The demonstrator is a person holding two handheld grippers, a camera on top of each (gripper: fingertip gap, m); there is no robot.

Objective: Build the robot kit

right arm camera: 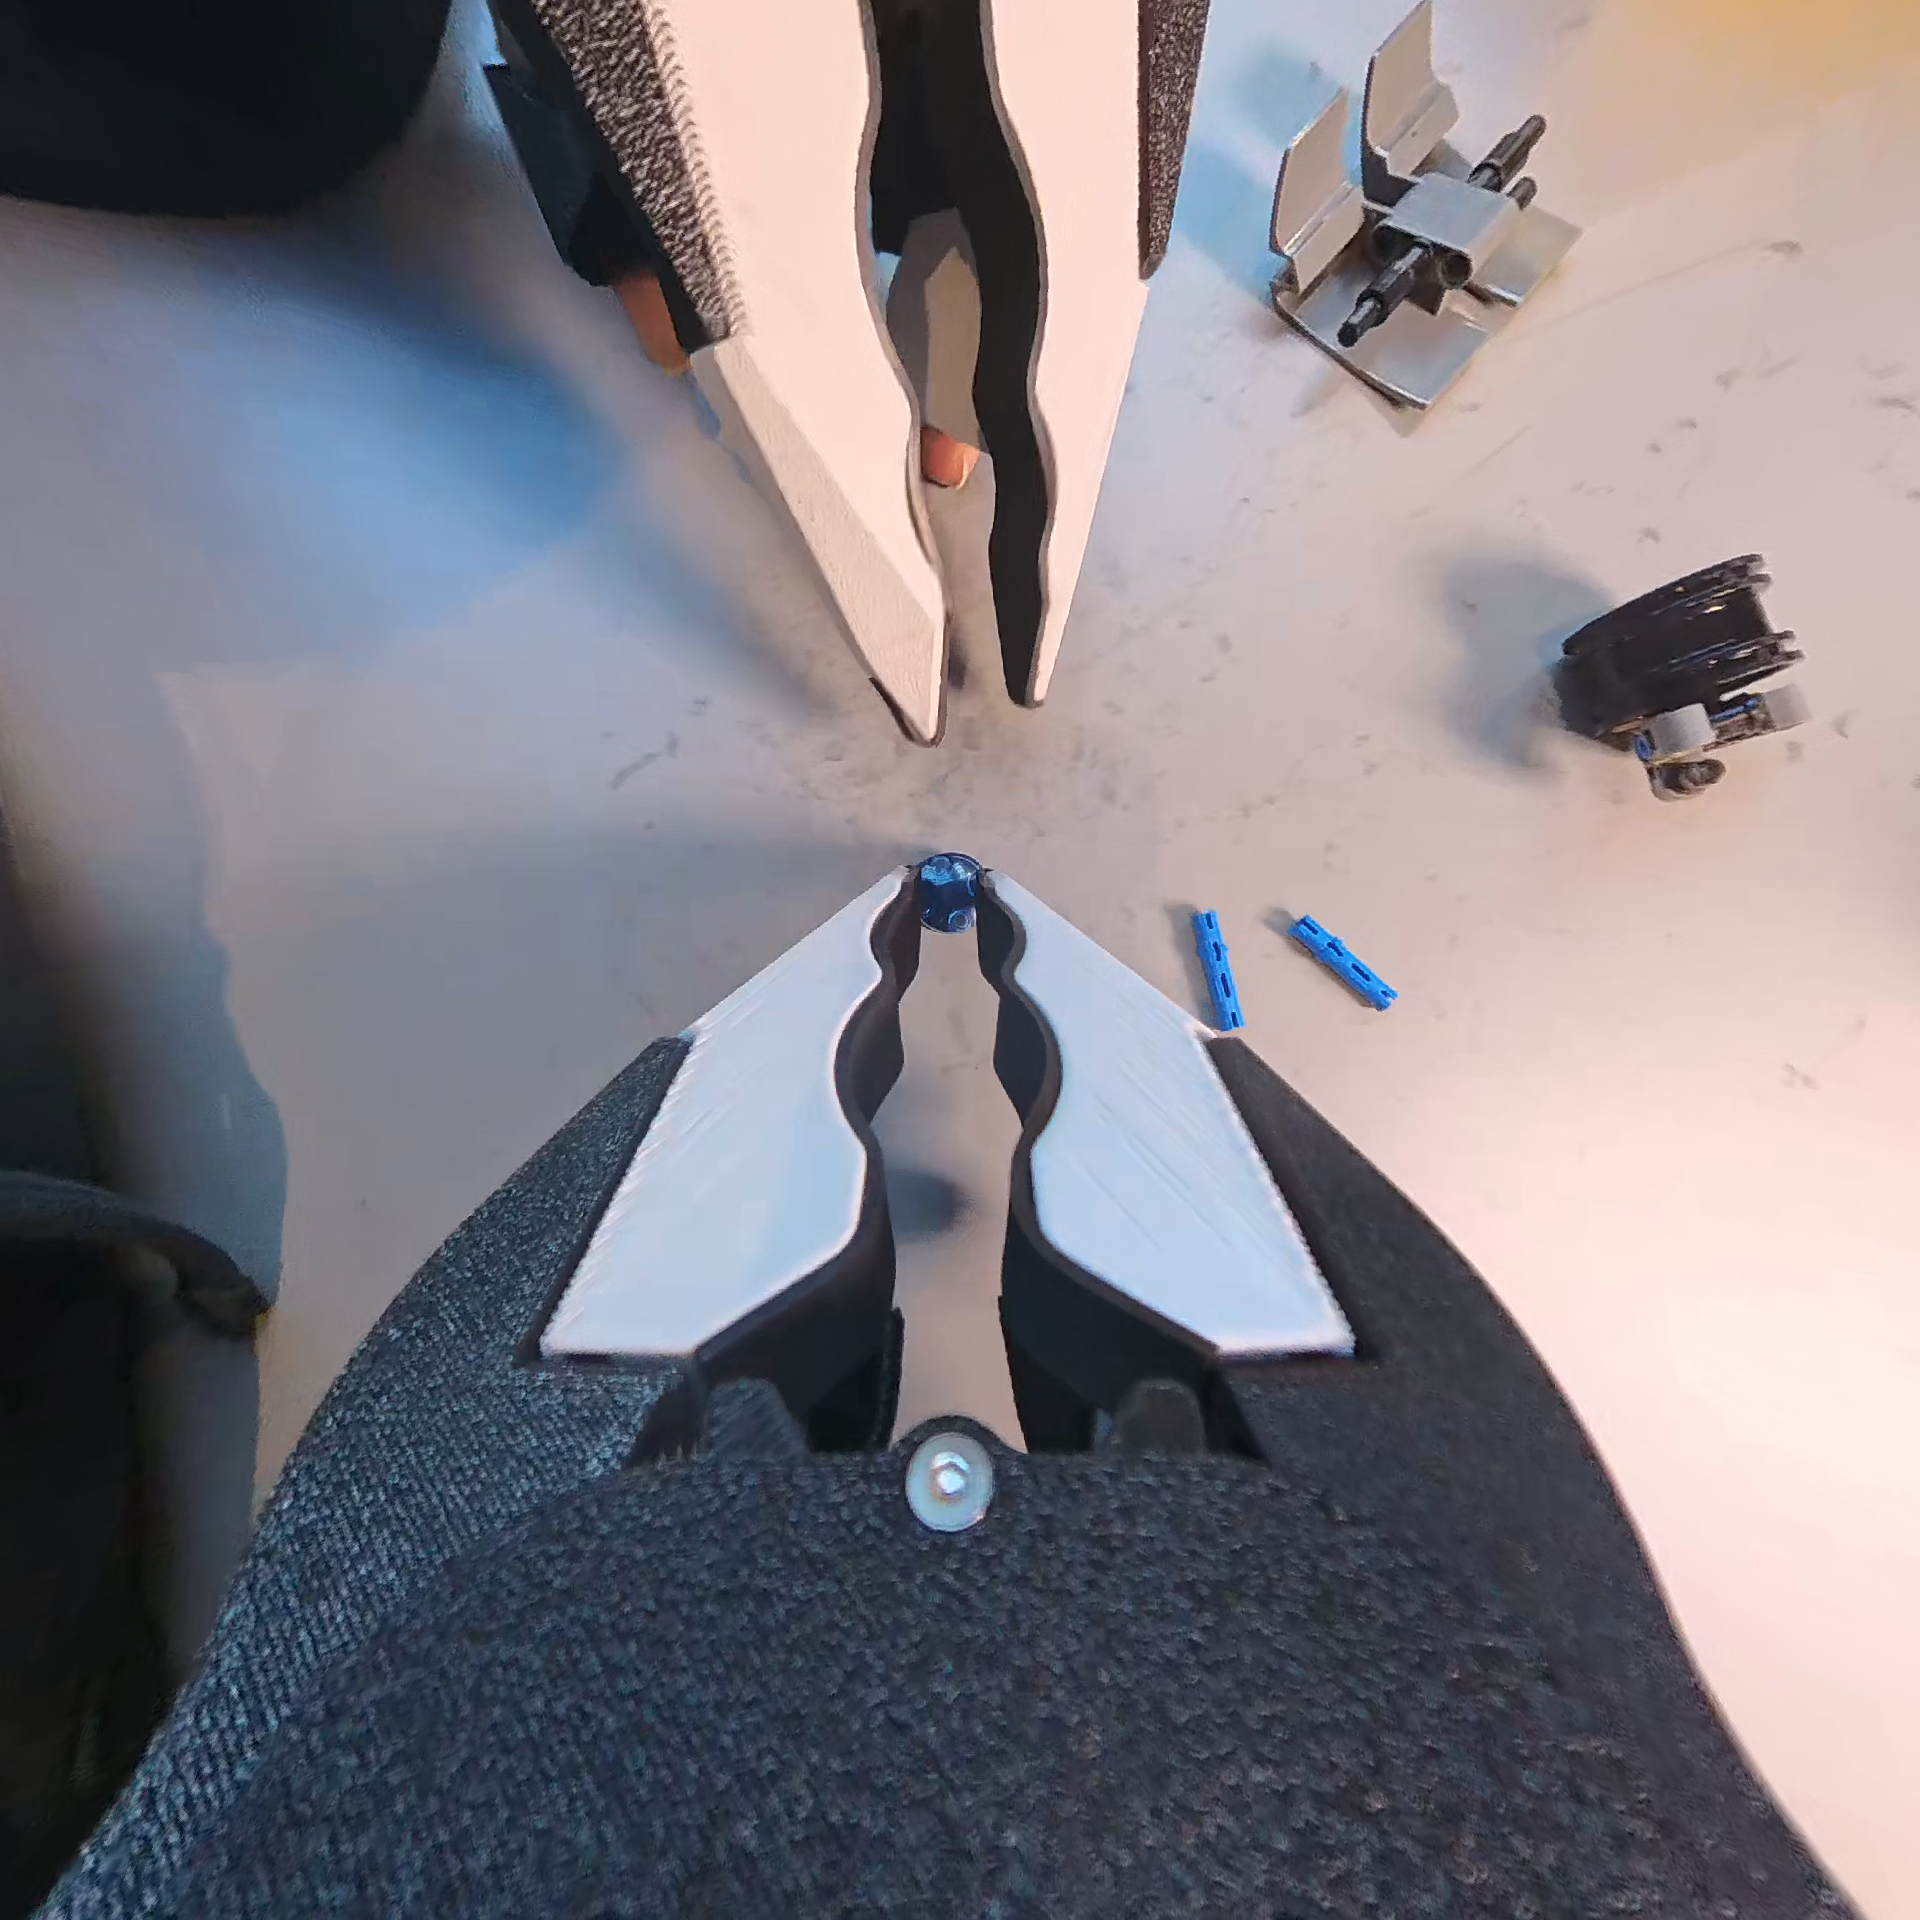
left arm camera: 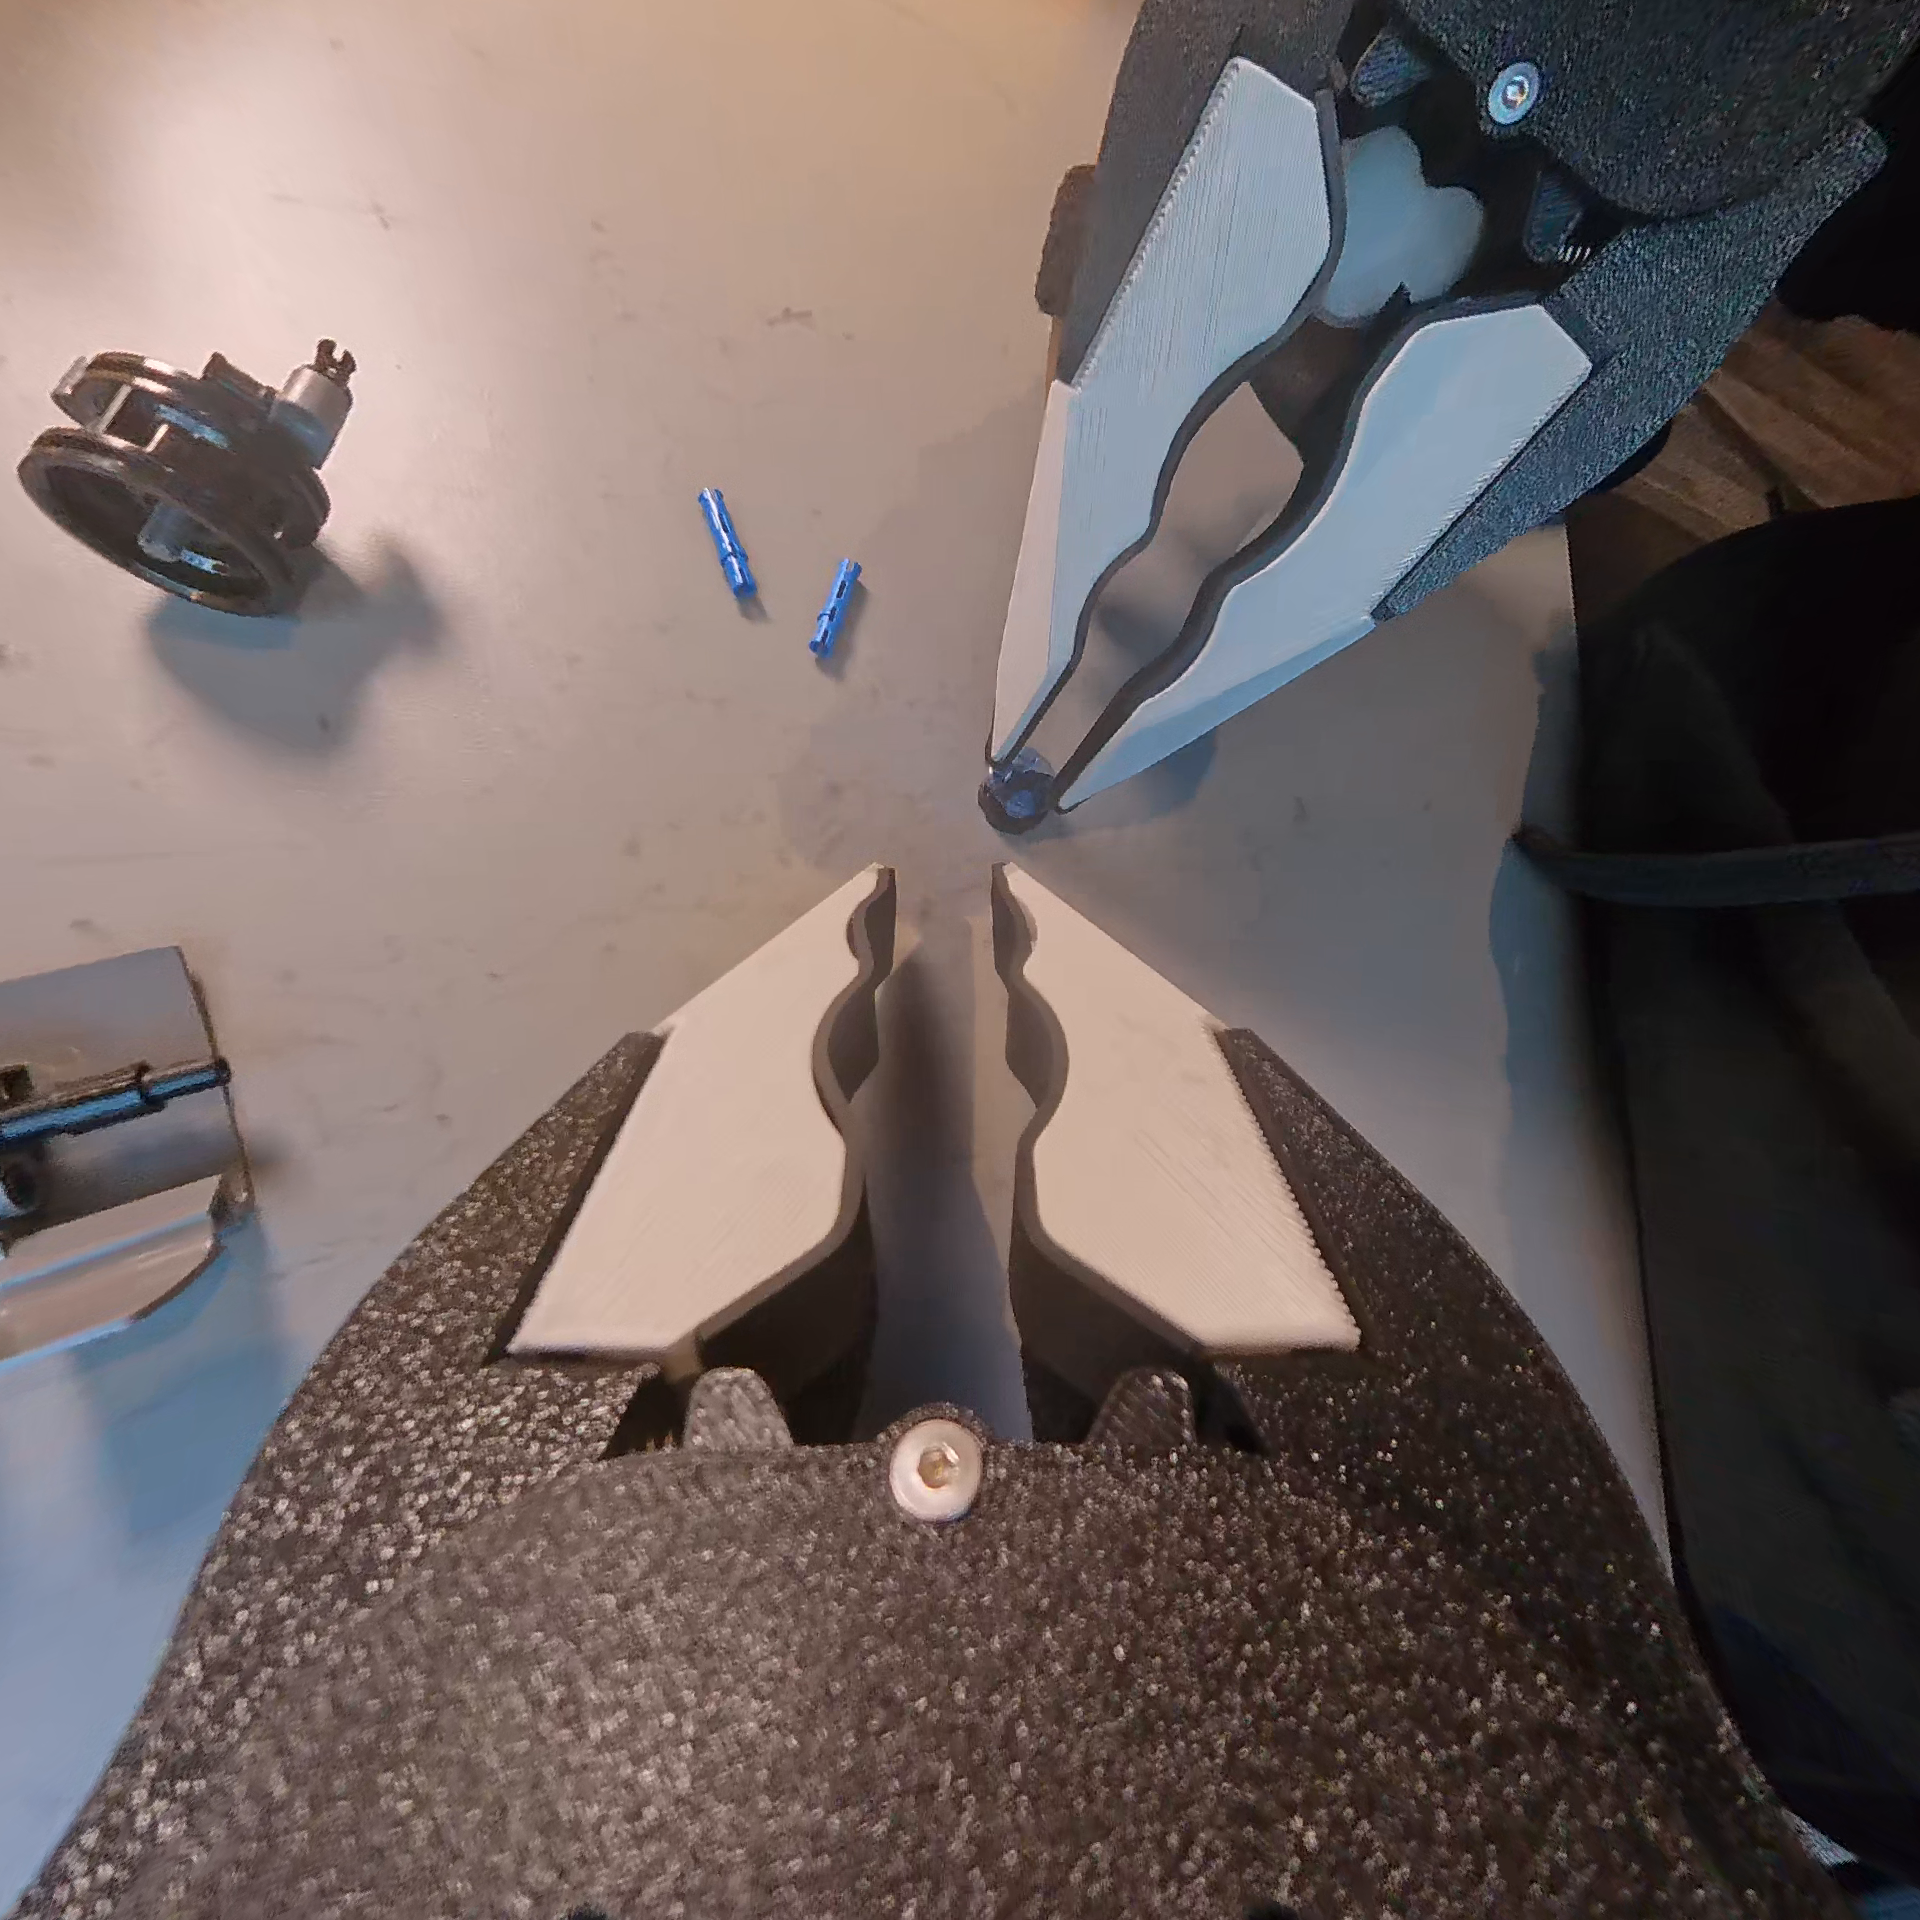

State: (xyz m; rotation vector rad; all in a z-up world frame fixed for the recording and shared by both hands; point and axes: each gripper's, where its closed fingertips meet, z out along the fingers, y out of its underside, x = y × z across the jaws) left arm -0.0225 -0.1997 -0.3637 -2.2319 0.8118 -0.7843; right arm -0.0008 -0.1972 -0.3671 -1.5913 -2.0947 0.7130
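- The left gripper (left arm camera: 940, 878), a black speckled-plastic body carrying two pale grey ribbed fingers with wavy dark rubber inner edges, had its jaws parted by a narrow gap at the tips, with nothing between them.
- The right gripper (right arm camera: 948, 883), of the same black-and-grey build, had its jaws drawn in until the tips pinched a small dark blue translucent round piece (right arm camera: 948, 896), which sat right at the fingertips and poked slightly past them.
- The two grippers pointed toward each other, tips near but apart.
- Bare fingertips (right arm camera: 951, 457) of the person's hand showed behind the left gripper's fingers in the right wrist view.
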